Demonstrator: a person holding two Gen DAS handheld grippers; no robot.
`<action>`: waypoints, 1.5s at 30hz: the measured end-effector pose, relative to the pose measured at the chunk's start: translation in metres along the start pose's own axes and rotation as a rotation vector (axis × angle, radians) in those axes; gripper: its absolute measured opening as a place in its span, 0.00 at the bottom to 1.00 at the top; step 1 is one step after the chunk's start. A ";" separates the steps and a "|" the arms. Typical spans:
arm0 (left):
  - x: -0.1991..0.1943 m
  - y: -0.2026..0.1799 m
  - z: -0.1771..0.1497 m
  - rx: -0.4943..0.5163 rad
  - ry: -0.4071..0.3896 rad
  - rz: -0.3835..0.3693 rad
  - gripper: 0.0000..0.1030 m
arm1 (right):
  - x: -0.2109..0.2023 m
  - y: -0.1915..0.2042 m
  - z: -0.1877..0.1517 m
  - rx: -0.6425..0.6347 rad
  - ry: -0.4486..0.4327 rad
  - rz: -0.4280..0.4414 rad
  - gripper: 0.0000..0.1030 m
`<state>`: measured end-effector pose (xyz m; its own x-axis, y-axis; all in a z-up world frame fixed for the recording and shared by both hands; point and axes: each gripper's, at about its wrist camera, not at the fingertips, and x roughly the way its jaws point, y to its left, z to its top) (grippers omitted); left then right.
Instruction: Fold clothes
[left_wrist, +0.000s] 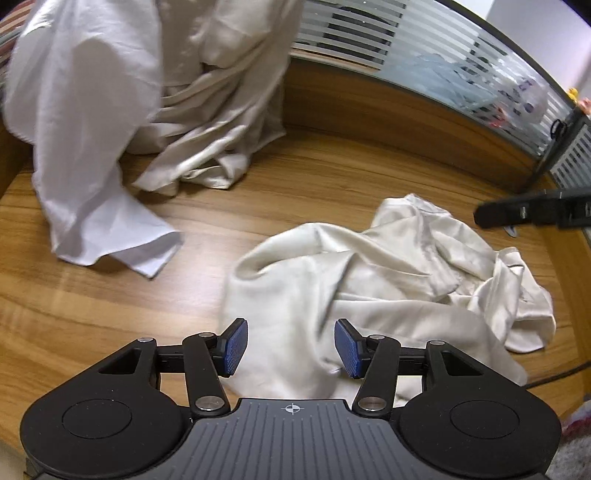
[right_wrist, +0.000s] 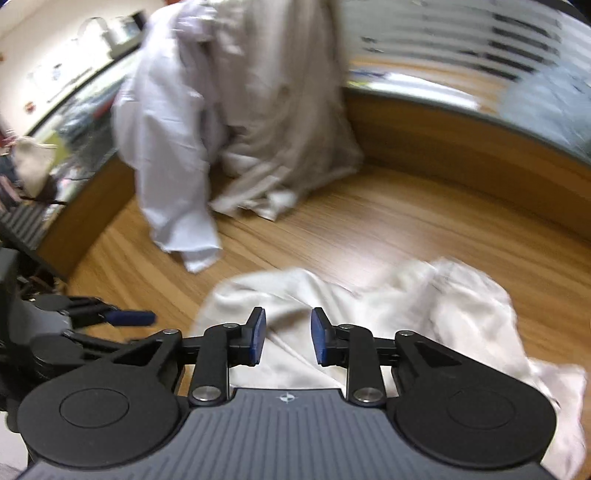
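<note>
Your left tongs hang half open over the near edge of the crumpled cream garment, gripping nothing. Your right tongs stand narrower, partly open over the same cloth, also empty. The garment sits bunched on the wooden worktop, not spread yet, so you look to be at the pick-up-and-flatten step. Next: find two edges or corners and pinch them. Farther back, a white garment and a beige heap wait.

We see a crumpled garment lying on the worktop nearest us; behind it, to the left, more clothes hang down onto the worktop.
</note>
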<state>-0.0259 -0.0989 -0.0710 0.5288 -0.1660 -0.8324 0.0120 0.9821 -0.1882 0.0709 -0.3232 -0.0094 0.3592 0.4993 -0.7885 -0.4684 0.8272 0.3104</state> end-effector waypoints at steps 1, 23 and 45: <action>0.005 -0.005 0.002 0.005 0.001 -0.010 0.54 | 0.000 -0.010 -0.005 0.017 0.005 -0.017 0.33; 0.148 -0.150 0.054 0.350 0.168 -0.188 0.63 | 0.039 -0.195 -0.083 0.468 0.096 -0.401 0.64; 0.147 -0.087 0.153 0.278 -0.009 -0.038 0.04 | -0.055 -0.193 -0.156 0.718 -0.017 -0.533 0.03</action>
<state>0.1809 -0.1950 -0.0969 0.5311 -0.2036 -0.8225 0.2637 0.9622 -0.0679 0.0162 -0.5506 -0.1088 0.3990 0.0013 -0.9169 0.3801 0.9098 0.1667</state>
